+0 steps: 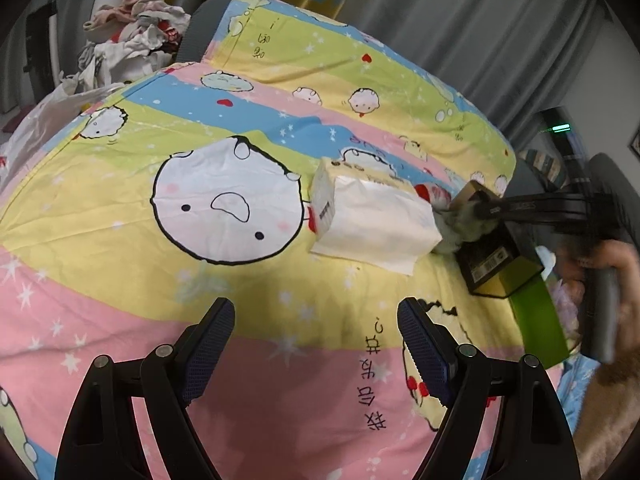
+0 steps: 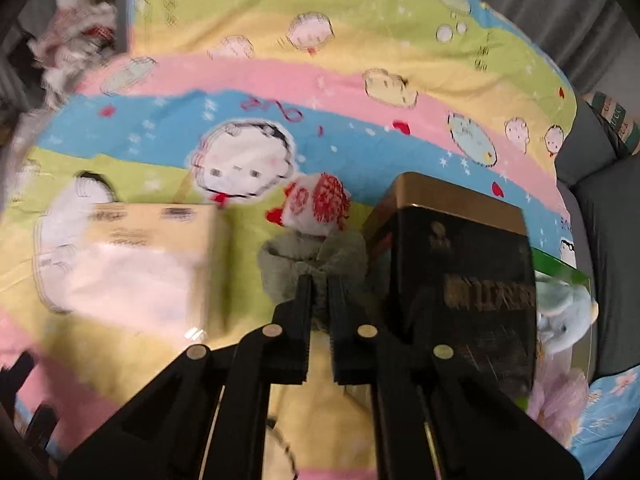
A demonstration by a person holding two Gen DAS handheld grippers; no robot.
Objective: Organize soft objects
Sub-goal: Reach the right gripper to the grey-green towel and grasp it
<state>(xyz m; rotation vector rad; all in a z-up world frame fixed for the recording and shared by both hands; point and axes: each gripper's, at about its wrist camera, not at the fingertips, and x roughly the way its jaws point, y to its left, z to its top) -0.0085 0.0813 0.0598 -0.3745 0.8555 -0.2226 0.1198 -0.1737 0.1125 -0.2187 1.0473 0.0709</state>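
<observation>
— What lay on the left as you looked across the bed?

— A heap of crumpled clothes off the far left corner, then the striped cartoon bedspread. My left gripper hovered over a pink band of it with its jaws spread wide and nothing between them.

— And toward the middle?

— The tissue pack lay flat on the spread. Just to its right was the soft thing I was after, a grey-green fuzzy cloth, with a white-and-red printed bundle touching its far side.

— Did you have it?

— My right gripper was pinched shut on a fold of that cloth, only at its near edge.

— What worried you?

— The bite looked shallow, so I judged the plush could slide out on lifting. The black and gold box stood right against it, with a green-walled container behind, and a careless pull might have dragged the bundle along or knocked that box.
</observation>
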